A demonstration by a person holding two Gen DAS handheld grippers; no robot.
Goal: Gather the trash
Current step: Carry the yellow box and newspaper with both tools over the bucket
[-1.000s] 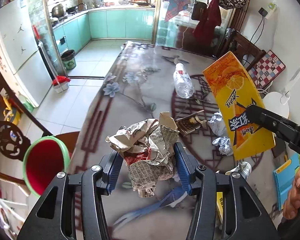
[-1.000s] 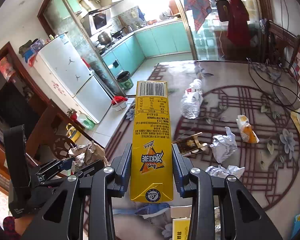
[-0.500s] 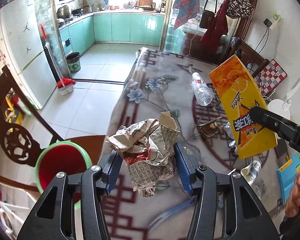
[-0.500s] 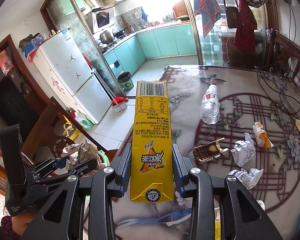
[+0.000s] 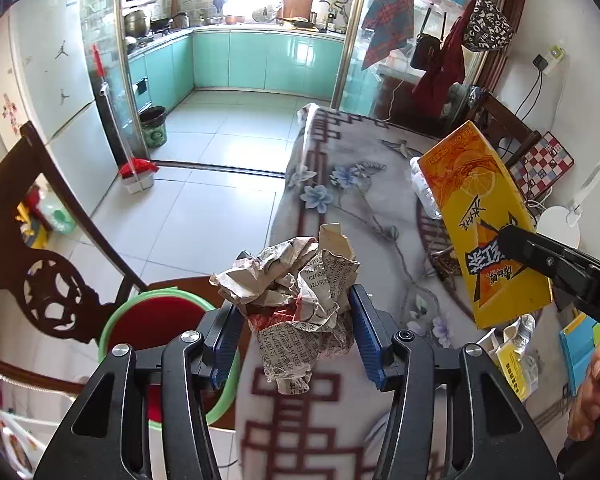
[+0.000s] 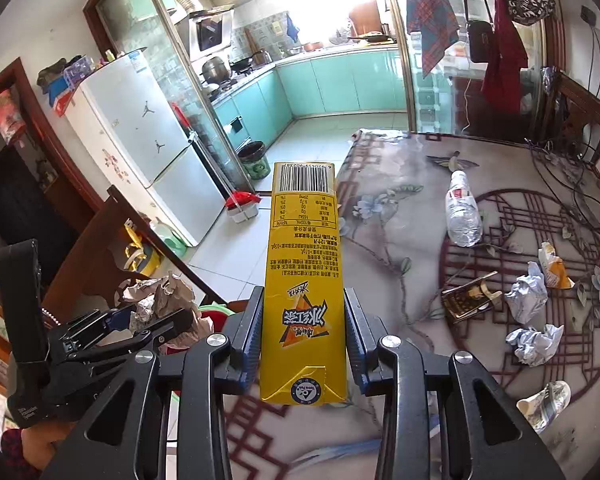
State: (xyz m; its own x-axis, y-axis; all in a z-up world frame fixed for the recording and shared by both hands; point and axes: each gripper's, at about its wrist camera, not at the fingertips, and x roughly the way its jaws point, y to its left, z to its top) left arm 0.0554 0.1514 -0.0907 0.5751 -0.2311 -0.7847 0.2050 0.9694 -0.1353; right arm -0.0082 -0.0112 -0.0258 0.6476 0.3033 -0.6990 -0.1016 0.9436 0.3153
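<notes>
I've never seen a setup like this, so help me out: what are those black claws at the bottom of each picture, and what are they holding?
There is no robot here. A person carries two handheld claws, each with a camera looking along its fingers, so each picture is one claw's view. The left claw grips a crumpled newspaper ball. The right claw grips a yellow drink carton. On the patterned table lie more trash: a crushed plastic bottle and foil wads. A green-rimmed red bin stands beside the table, near the left claw.
</notes>
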